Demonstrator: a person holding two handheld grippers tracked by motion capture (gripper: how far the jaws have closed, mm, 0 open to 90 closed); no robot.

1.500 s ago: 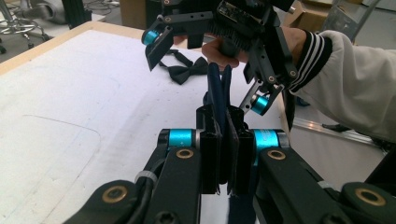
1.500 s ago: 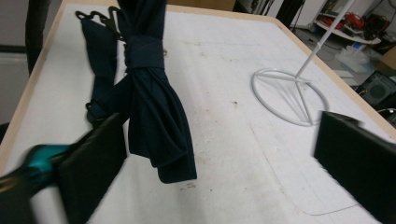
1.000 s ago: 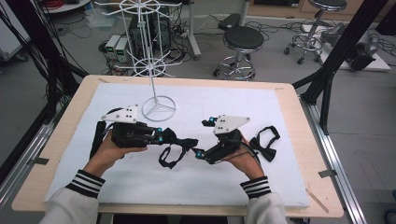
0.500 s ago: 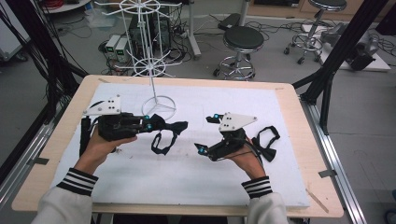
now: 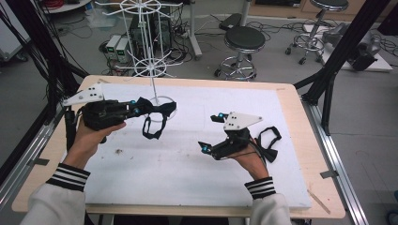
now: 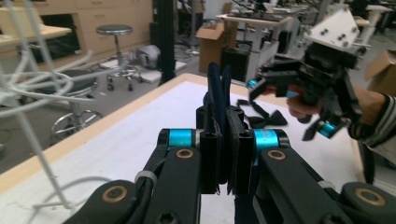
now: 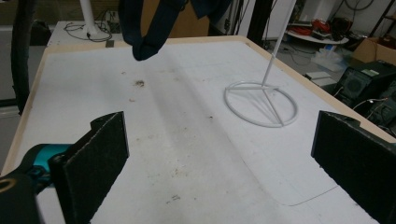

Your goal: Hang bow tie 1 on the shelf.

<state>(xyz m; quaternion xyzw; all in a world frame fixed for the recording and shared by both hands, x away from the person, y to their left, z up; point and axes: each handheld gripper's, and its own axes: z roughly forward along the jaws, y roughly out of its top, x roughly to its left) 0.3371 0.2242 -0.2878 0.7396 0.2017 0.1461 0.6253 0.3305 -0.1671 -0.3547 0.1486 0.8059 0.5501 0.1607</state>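
A dark bow tie (image 5: 163,109) with a strap loop hanging under it is pinched in my left gripper (image 5: 146,107), which is shut on it and holds it above the white mat beside the base ring of a white wire rack (image 5: 151,61). In the left gripper view the pads (image 6: 210,158) press together on the dark fabric of the bow tie (image 6: 218,81). My right gripper (image 5: 206,132) rests low on the mat's right side, jaws wide open with nothing between them. A second bow tie (image 5: 270,140) lies right of that hand. The held tie's strap (image 7: 149,28) dangles at the top of the right gripper view.
The rack's base ring (image 7: 260,103) stands ahead of my right gripper (image 7: 224,163). The white mat (image 5: 187,178) covers a wooden table. Stools, cables and black frame posts stand on the floor beyond. The rack's wires (image 6: 37,84) lie close on the left of my left gripper.
My left gripper has risen and moved left and back toward the rack, carrying the bow tie off the mat. The right gripper has stayed where it was, open.
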